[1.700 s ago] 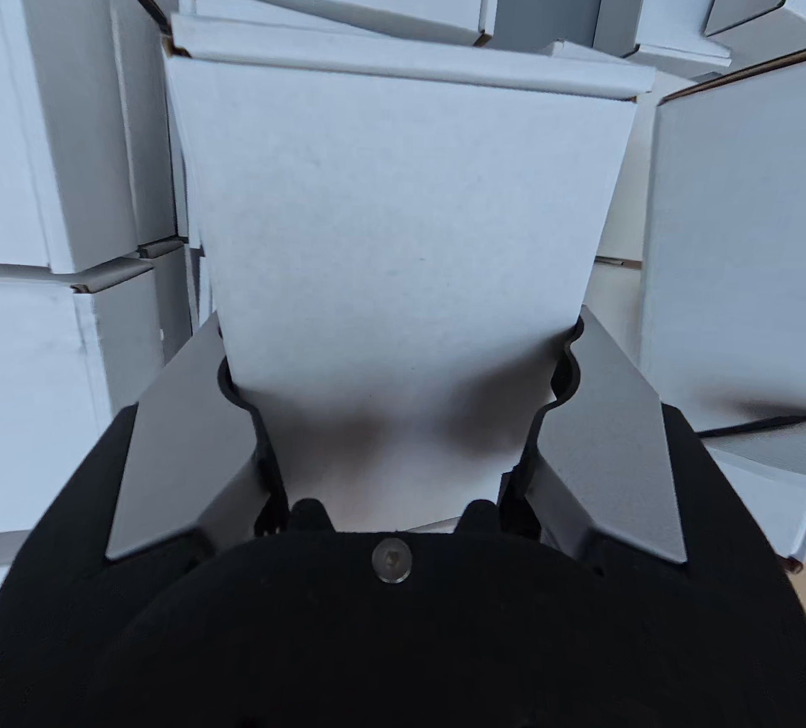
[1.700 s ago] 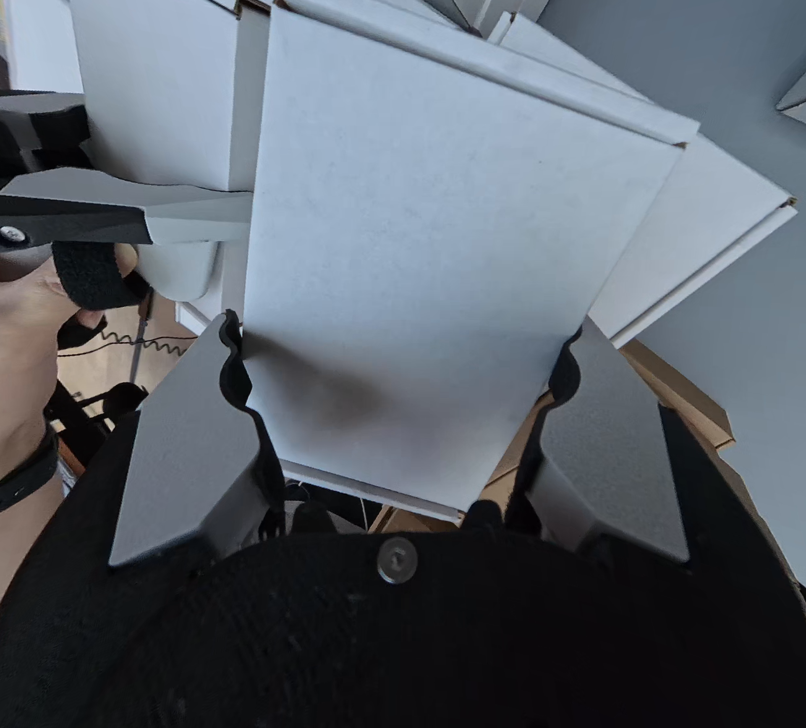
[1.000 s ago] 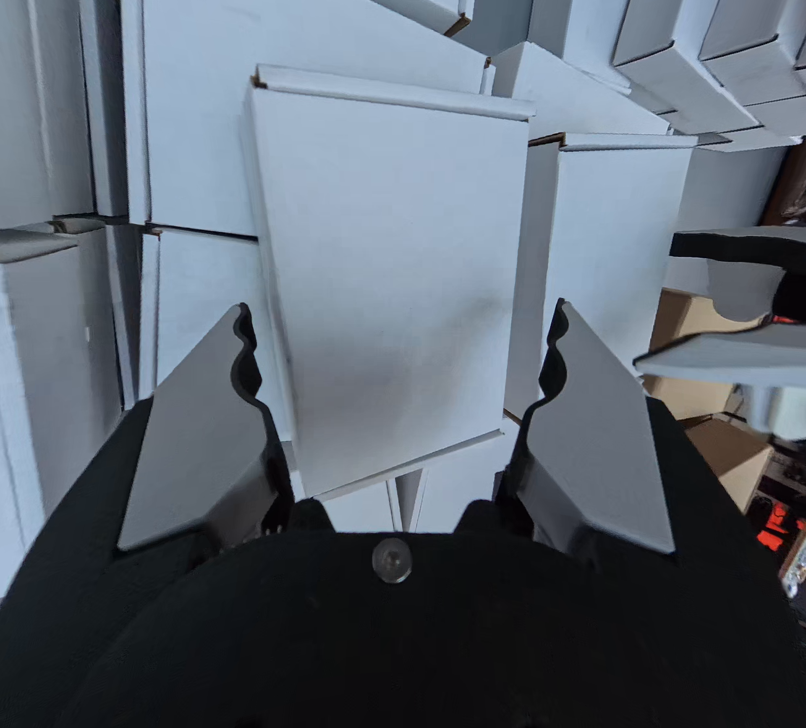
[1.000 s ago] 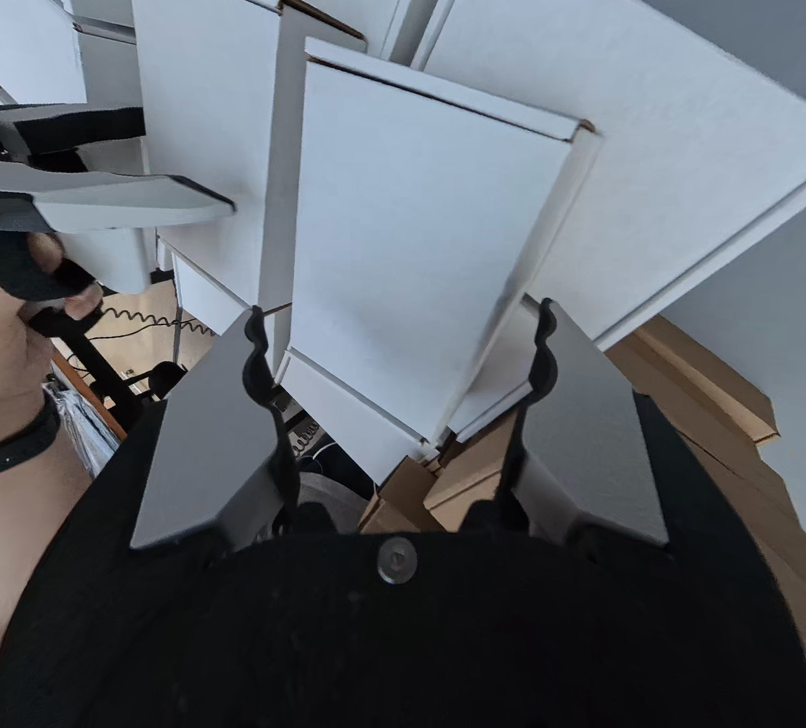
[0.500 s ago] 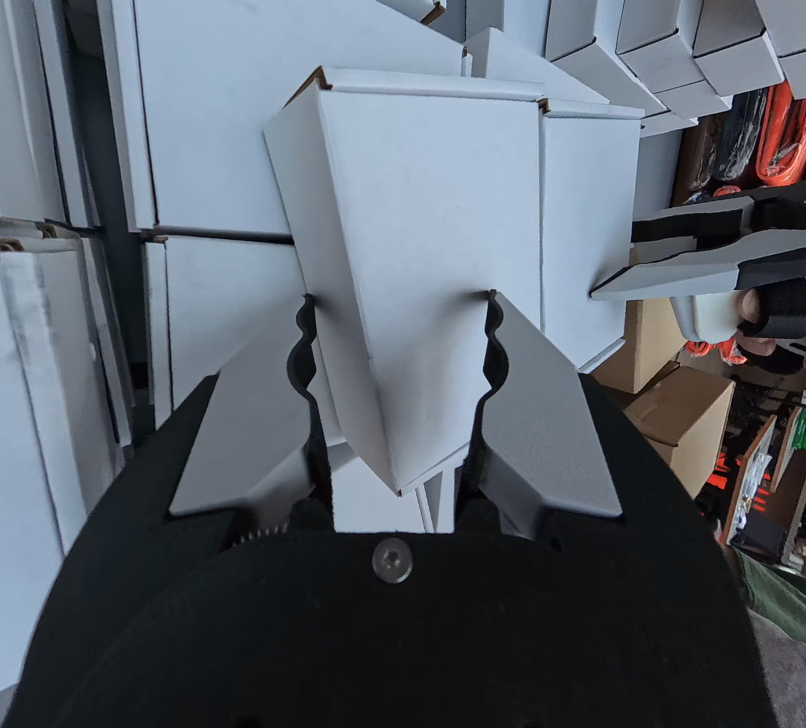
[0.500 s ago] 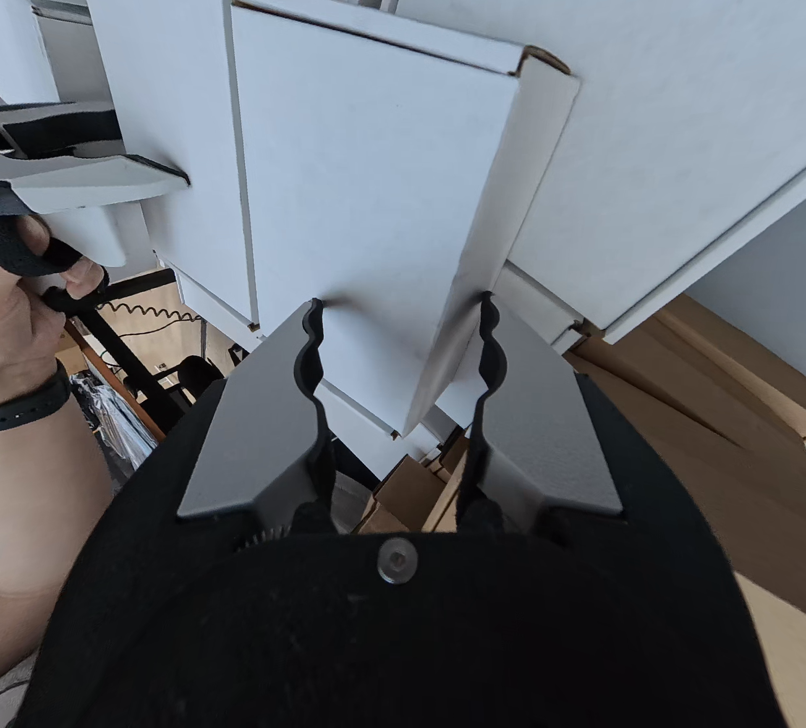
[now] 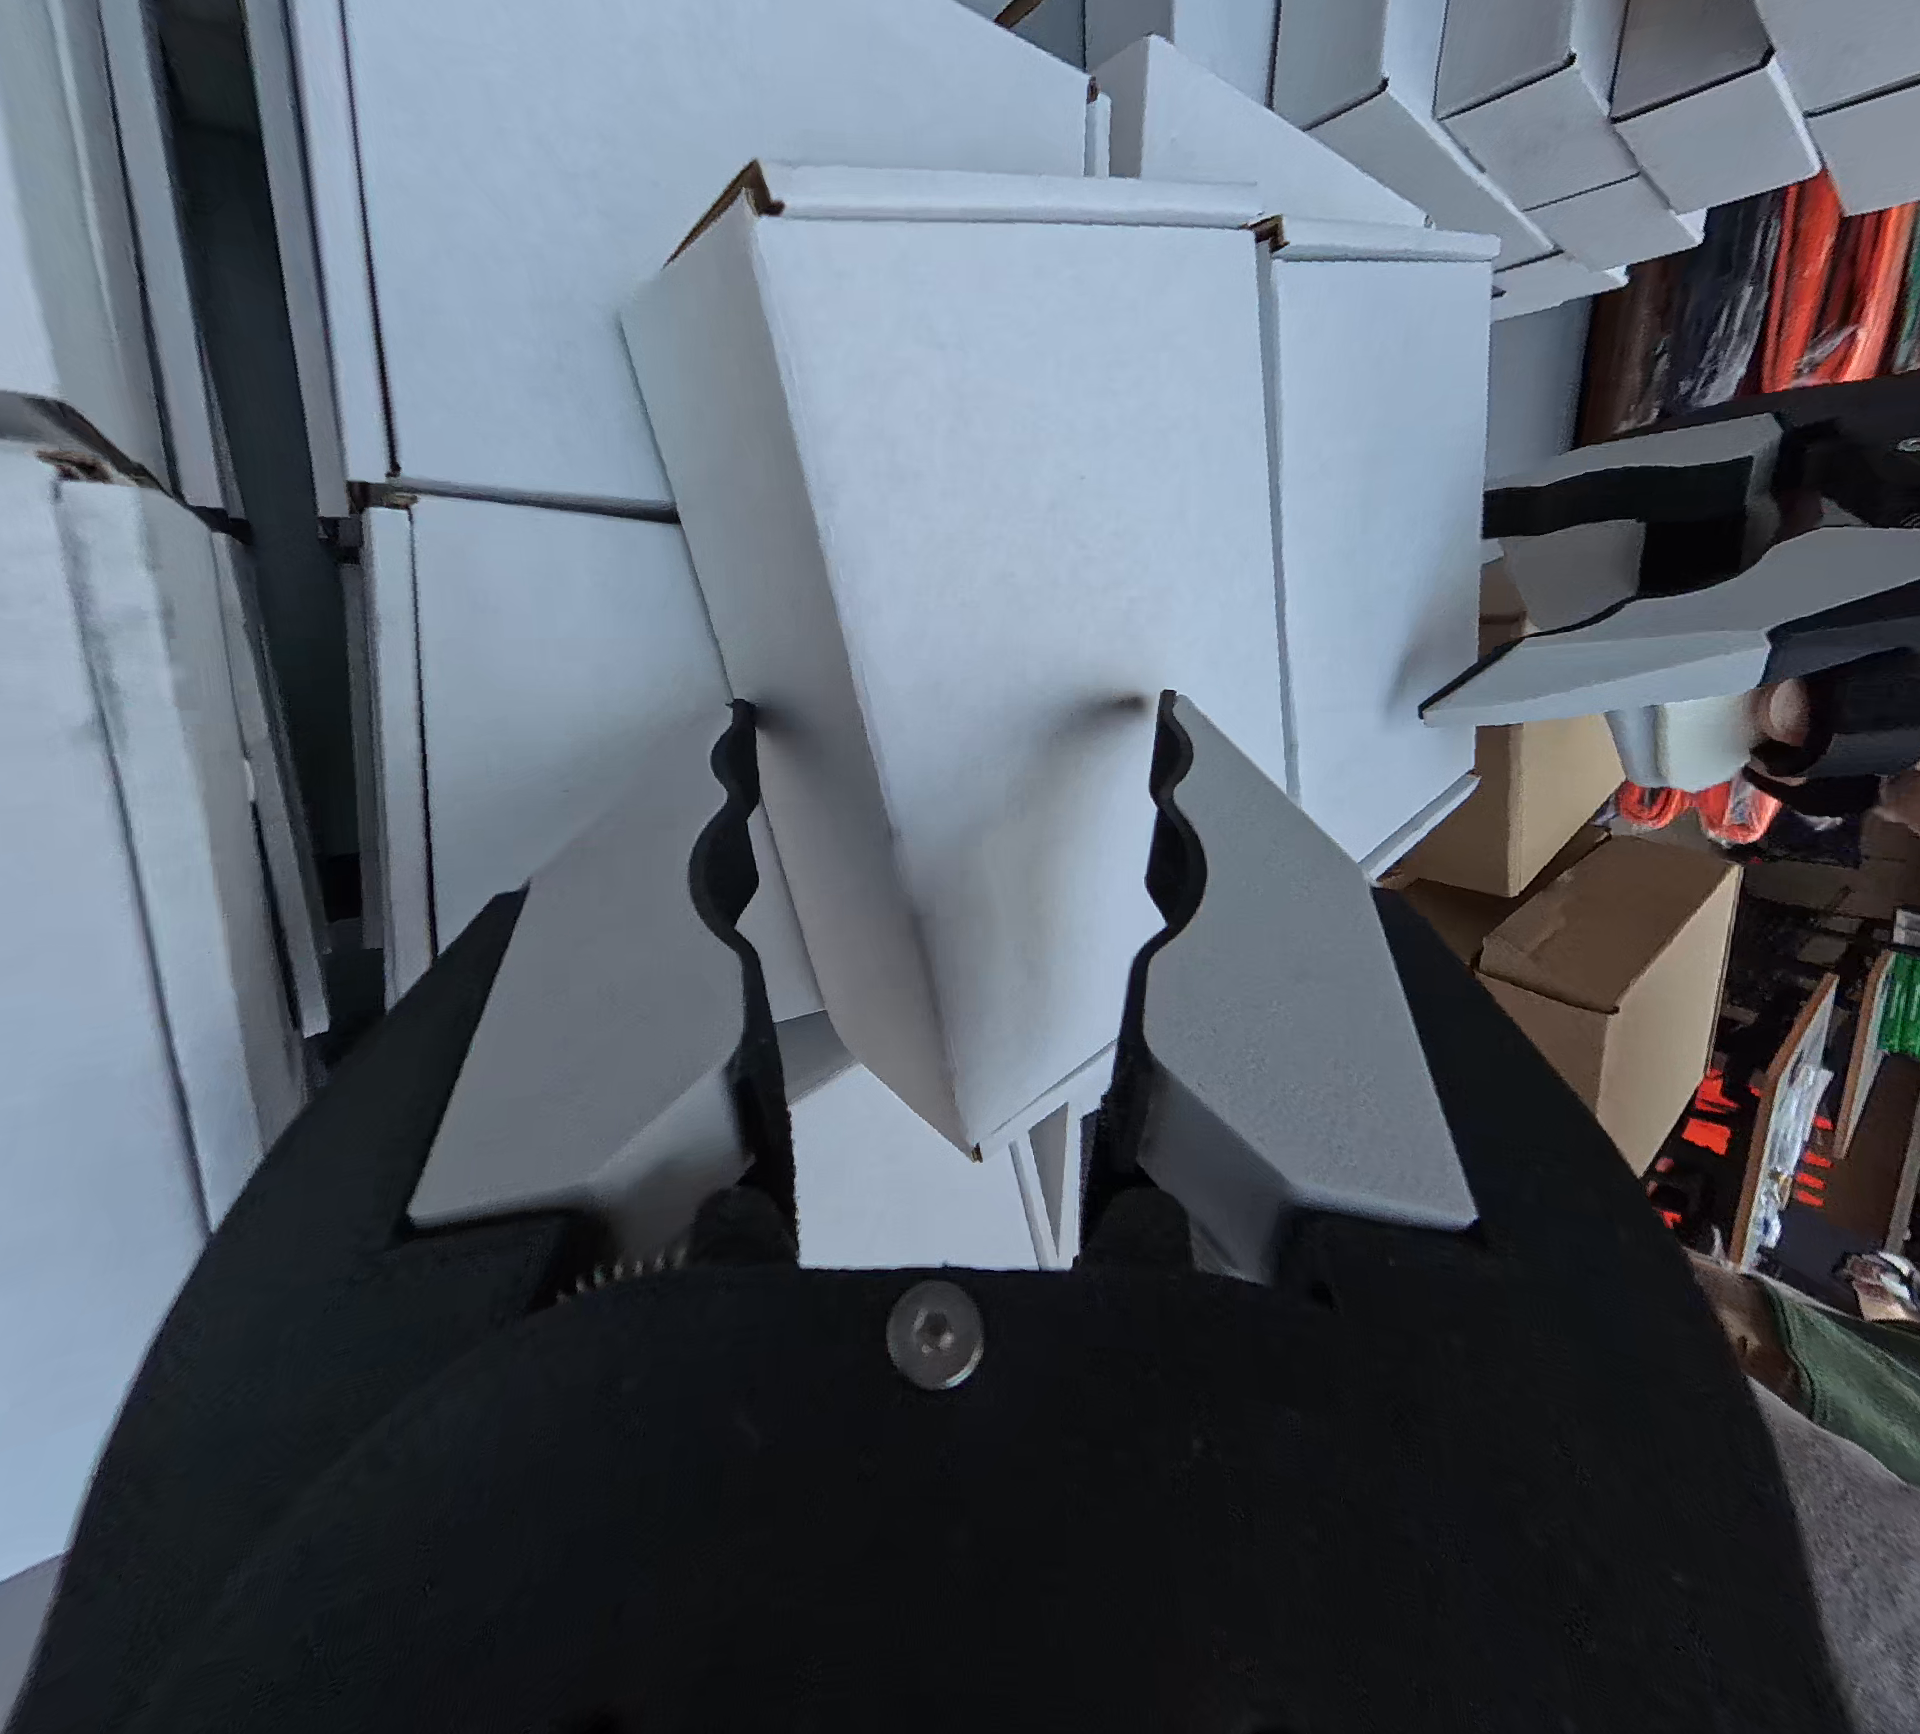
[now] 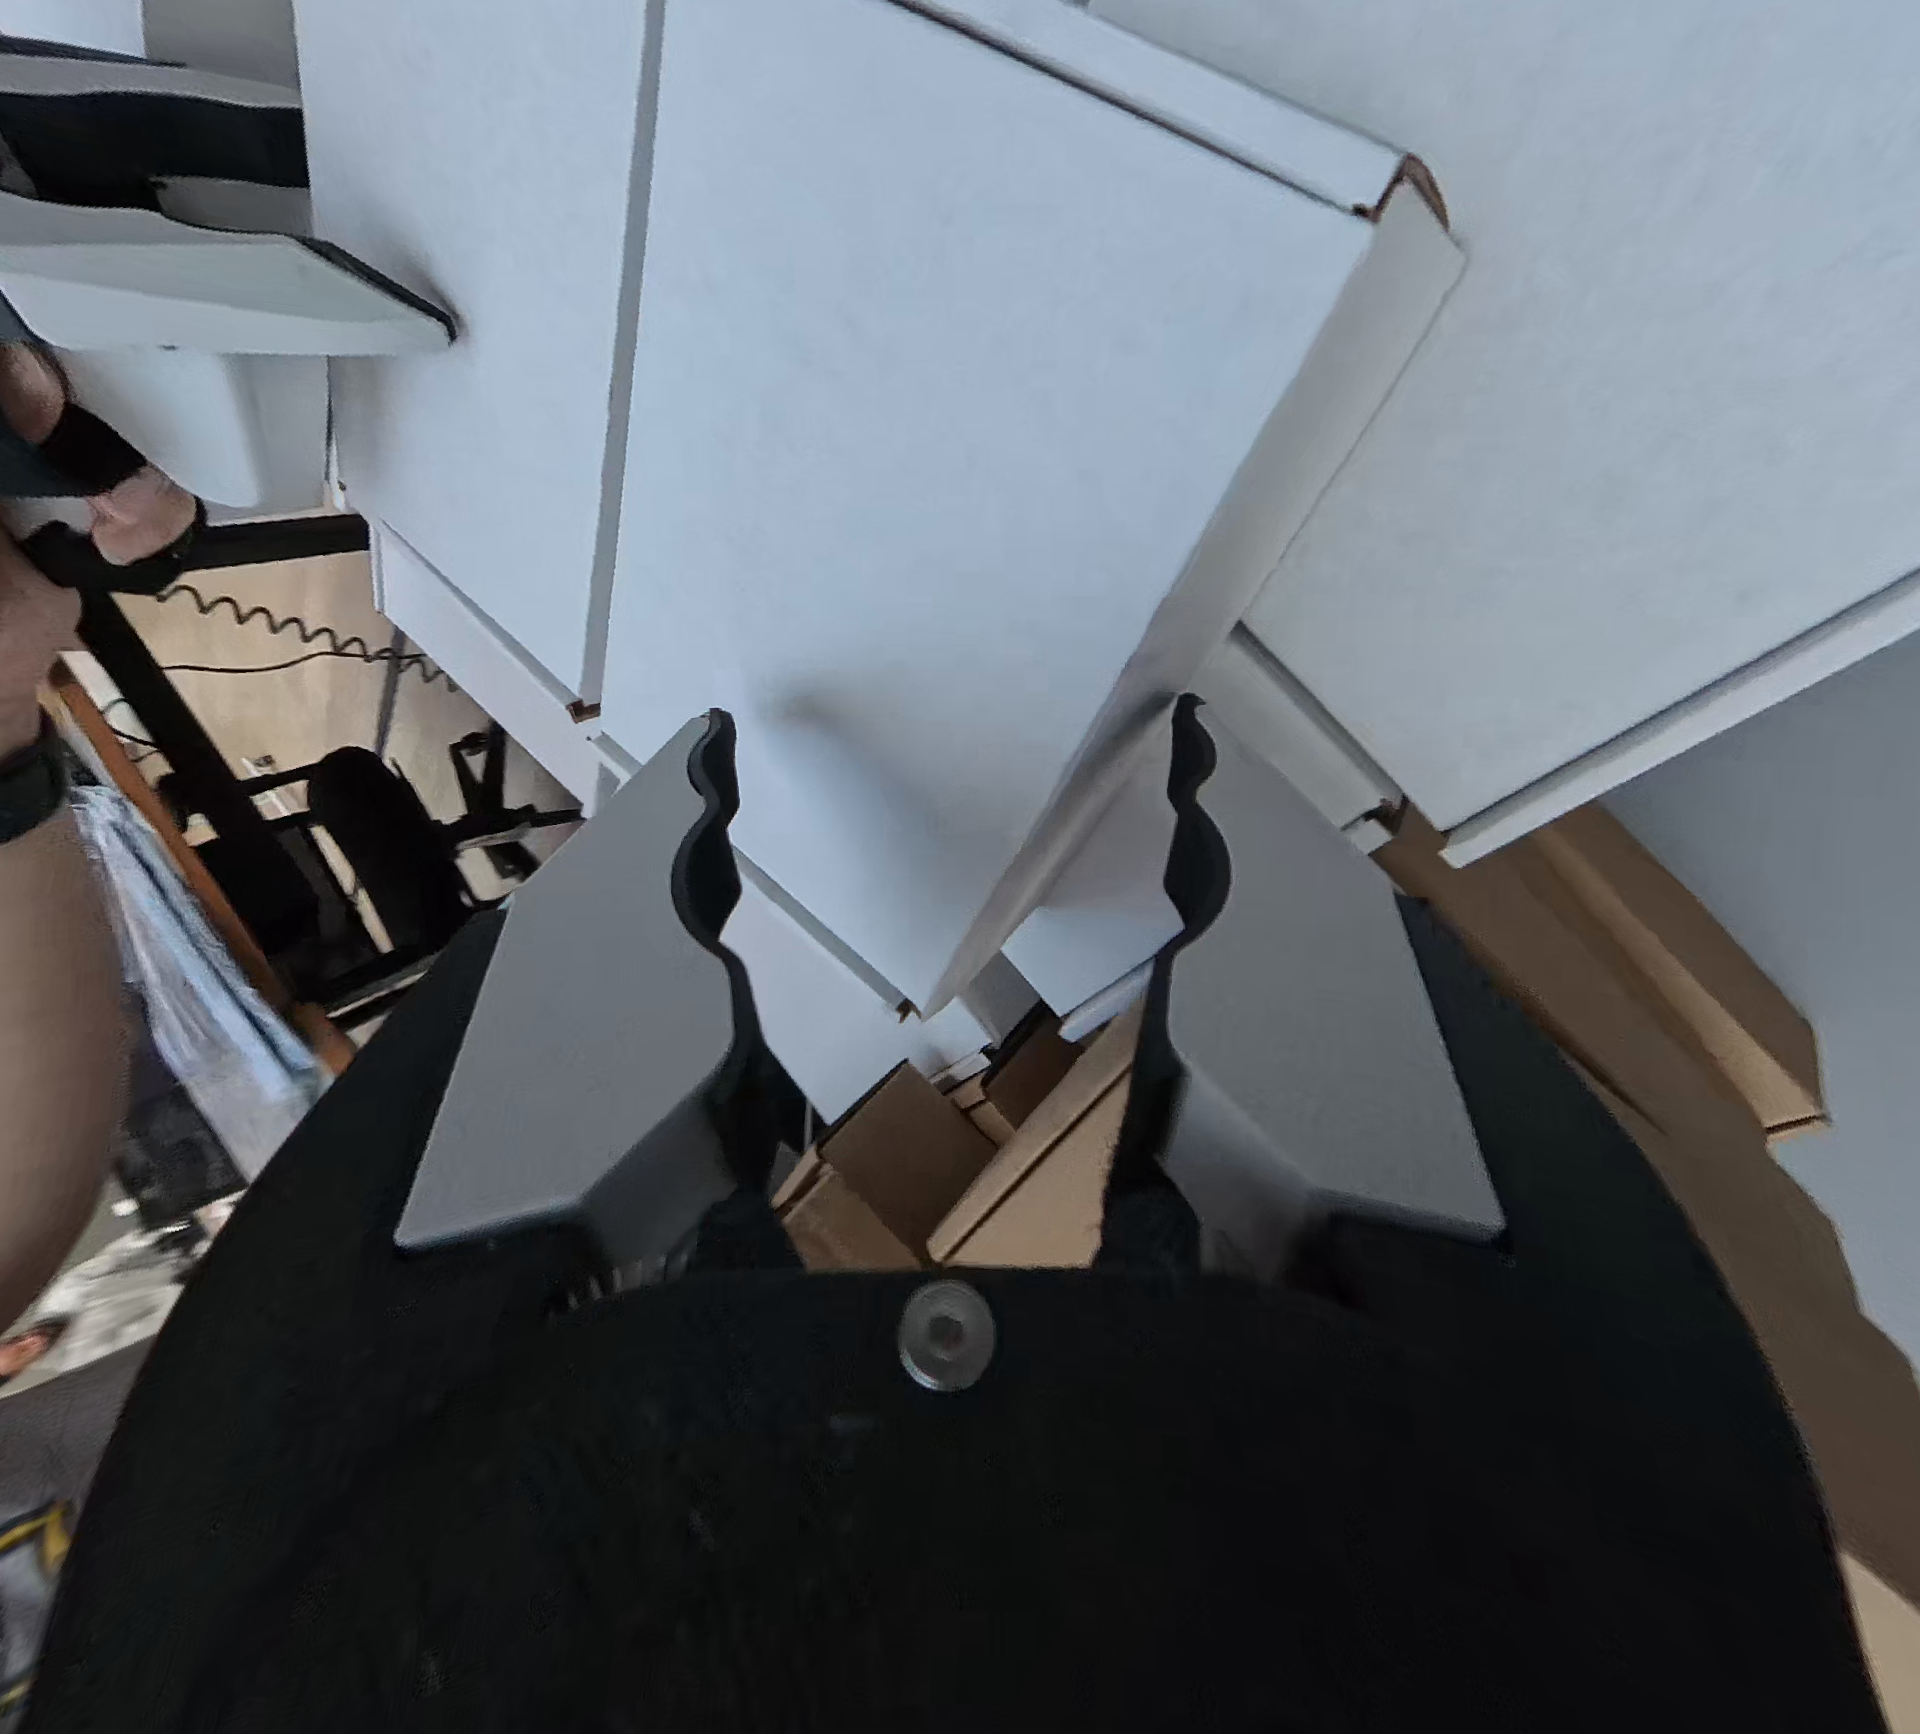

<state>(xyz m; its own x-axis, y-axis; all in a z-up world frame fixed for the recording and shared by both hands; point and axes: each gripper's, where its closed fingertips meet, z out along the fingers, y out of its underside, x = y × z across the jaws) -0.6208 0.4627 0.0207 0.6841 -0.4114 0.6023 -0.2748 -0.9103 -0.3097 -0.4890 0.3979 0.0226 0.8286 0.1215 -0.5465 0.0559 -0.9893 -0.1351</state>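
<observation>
Left tool (image 7: 951,718) clenched on a white flat box (image 7: 997,541), fingers pinching its lower corner end, one on the narrow side face, one on the broad face, which dents slightly at the contact. Right tool (image 8: 951,718) likewise clamped on a second white flat box (image 8: 935,396), gripping near its bottom corner across the thin edge. Both boxes stand tilted, side by side, edges close or touching. Each tool shows in the other's view: right tool (image 7: 1662,583) off to the right, left tool (image 8: 208,271) at left with a person's hand (image 8: 114,500) on its grip. Behind: stacked white boxes (image 7: 644,126), packed tight. Lower right: brown cartons (image 7: 1600,967); more brown cartons (image 8: 1621,957) under the right tool.
</observation>
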